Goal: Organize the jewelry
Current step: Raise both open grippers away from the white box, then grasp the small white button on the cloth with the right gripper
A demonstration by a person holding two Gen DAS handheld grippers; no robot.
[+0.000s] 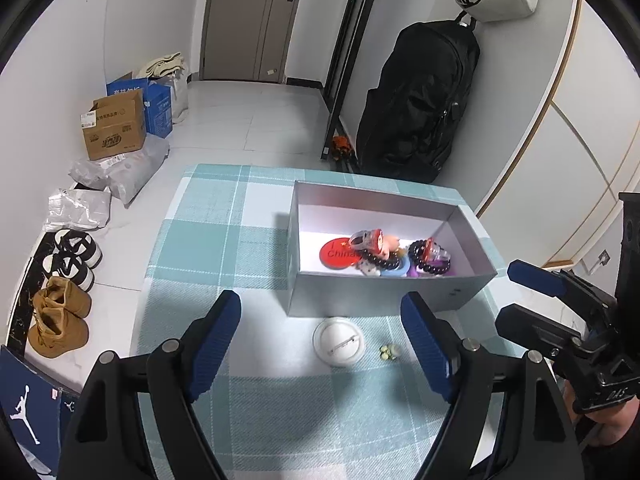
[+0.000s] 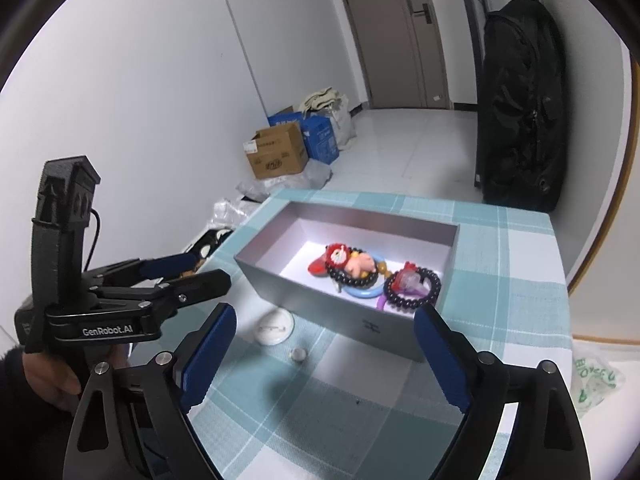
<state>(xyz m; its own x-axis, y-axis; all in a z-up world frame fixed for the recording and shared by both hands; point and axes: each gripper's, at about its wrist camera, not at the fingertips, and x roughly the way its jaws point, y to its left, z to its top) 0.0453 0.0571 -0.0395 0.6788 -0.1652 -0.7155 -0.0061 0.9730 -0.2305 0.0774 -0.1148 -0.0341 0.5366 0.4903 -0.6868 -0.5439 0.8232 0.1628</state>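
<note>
A white round pin badge [image 1: 339, 342] lies back-up on the checked tablecloth [image 1: 224, 240], just before the grey box [image 1: 384, 290] of bead bracelets [image 1: 430, 260]. It sits between the left gripper [image 1: 322, 350] fingers, which stand apart and empty; the right gripper [image 2: 326, 354], also spread and empty, is beside it.

Right gripper [image 2: 324, 356] jaws apart, empty; grey box [image 2: 320, 304] holds bracelets [image 2: 412, 286], possibly toys.

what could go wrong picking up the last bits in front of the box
The white badge lies flat, pin side up, on the checked cloth, so the open left gripper may bunch the cloth. The small green piece beside it could skid away. Both sit close to the grey box, which could get shoved.
</note>
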